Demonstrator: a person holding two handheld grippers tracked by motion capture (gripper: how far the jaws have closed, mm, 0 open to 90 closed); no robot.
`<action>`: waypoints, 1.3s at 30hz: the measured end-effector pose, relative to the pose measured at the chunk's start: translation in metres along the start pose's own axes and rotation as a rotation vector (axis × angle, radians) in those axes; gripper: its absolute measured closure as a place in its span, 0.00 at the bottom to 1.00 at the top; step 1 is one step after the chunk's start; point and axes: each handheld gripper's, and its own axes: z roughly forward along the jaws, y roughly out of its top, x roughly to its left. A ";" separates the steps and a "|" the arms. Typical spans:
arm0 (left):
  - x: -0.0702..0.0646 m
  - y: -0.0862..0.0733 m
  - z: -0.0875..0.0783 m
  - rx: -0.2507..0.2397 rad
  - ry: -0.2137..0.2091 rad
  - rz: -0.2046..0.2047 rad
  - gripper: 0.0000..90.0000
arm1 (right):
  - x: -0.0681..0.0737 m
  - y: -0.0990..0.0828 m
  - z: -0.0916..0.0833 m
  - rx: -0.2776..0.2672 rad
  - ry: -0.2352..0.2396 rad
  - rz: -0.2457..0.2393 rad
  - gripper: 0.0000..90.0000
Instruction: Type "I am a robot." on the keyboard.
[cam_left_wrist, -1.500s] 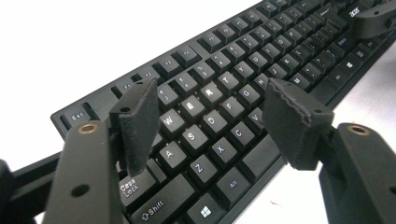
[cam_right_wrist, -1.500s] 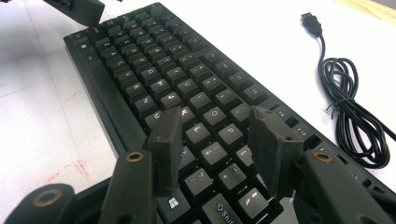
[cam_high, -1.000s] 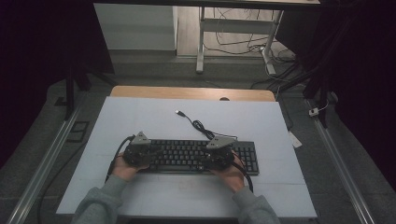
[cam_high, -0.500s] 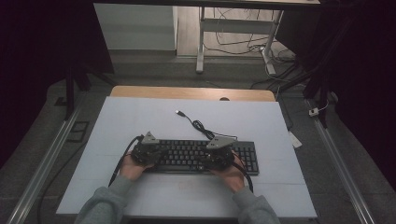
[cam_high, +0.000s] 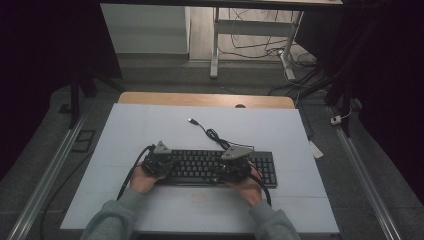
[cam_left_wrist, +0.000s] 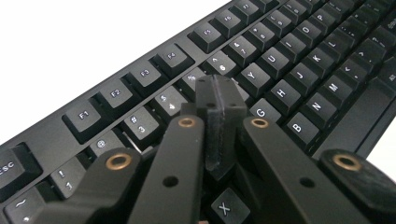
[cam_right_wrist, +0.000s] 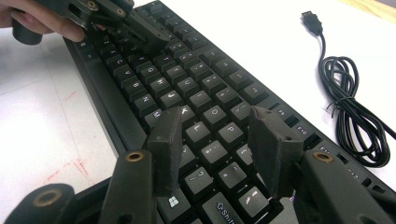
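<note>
High view: 1 keyboard (cam_high: 210, 167), 2 grippers, left (cam_high: 159, 161) jaws together, right (cam_high: 235, 165) spread.

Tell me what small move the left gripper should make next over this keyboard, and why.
Probably a short press straight down. The left gripper has its fingers shut into one tip, hovering over the keyboard near the letter rows, while the right gripper hangs open above the keys. A shut tip suits pressing one key; which key I can't tell.

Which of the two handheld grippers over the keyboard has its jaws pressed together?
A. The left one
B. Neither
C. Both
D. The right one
A: the left gripper has its pads pressed flat together above the keyboard, while the right gripper shows keys through a wide gap.
</note>
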 end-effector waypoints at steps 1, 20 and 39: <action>0.000 0.000 0.000 -0.001 0.001 0.002 0.99 | 0.000 0.000 0.000 0.000 0.000 0.000 0.61; -0.001 -0.001 -0.032 -0.070 -0.039 0.010 0.63 | -0.001 0.000 -0.001 -0.001 -0.004 0.001 0.61; -0.002 -0.007 -0.044 -0.066 -0.034 -0.019 0.37 | -0.002 -0.001 -0.001 0.000 -0.006 -0.001 0.61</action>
